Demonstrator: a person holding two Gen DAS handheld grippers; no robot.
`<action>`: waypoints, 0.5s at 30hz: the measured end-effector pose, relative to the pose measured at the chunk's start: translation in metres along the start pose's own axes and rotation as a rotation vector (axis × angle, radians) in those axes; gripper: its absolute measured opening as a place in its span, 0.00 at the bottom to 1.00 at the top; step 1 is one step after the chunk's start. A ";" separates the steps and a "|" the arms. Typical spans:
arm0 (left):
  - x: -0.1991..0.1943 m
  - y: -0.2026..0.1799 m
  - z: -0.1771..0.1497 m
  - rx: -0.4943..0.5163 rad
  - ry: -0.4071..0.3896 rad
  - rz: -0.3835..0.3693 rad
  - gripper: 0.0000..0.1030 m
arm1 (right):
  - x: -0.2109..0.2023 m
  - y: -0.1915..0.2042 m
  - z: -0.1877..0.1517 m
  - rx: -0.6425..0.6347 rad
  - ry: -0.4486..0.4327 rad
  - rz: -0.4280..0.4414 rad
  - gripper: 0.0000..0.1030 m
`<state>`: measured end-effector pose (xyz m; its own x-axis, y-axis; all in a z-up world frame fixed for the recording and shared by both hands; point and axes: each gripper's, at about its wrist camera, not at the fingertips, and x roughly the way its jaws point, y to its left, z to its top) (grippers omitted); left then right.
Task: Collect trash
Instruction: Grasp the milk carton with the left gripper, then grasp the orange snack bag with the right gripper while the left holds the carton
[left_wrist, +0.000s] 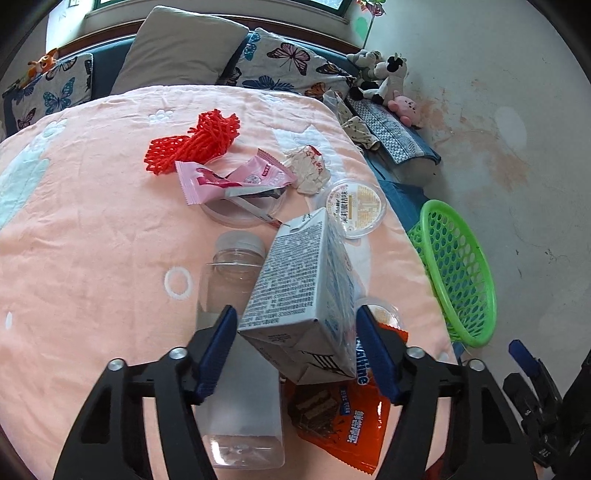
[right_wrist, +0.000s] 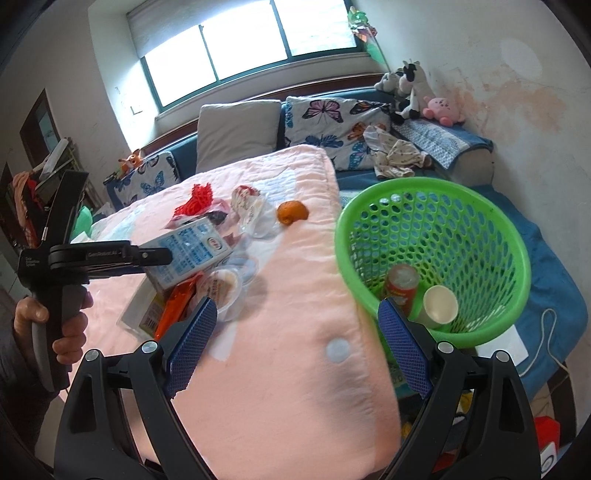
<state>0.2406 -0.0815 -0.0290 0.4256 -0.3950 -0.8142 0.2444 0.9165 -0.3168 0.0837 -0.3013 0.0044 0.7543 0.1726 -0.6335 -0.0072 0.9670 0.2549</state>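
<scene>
My left gripper is shut on a grey-white milk carton and holds it tilted above the pink blanket. The carton also shows in the right wrist view, held by the left gripper. My right gripper is open and empty above the blanket's right edge, next to the green basket. The basket holds a red can and a paper cup. It also shows in the left wrist view.
On the blanket lie a clear plastic jar, an orange snack wrapper, pink wrappers, red netting, a crumpled wrapper, a round lid, a pudding cup and an orange peel. A sofa with cushions stands behind.
</scene>
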 end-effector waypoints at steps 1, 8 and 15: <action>0.000 -0.001 -0.001 0.003 -0.002 -0.004 0.52 | 0.001 0.002 -0.001 0.000 0.006 0.010 0.86; -0.015 -0.006 -0.003 0.029 -0.050 -0.024 0.49 | 0.011 0.024 -0.008 0.000 0.052 0.082 0.86; -0.041 -0.008 -0.004 0.048 -0.105 -0.055 0.49 | 0.027 0.052 -0.017 -0.022 0.105 0.143 0.77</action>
<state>0.2179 -0.0726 0.0046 0.4990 -0.4512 -0.7398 0.3102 0.8902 -0.3337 0.0925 -0.2433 -0.0112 0.6719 0.3265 -0.6648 -0.1247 0.9346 0.3331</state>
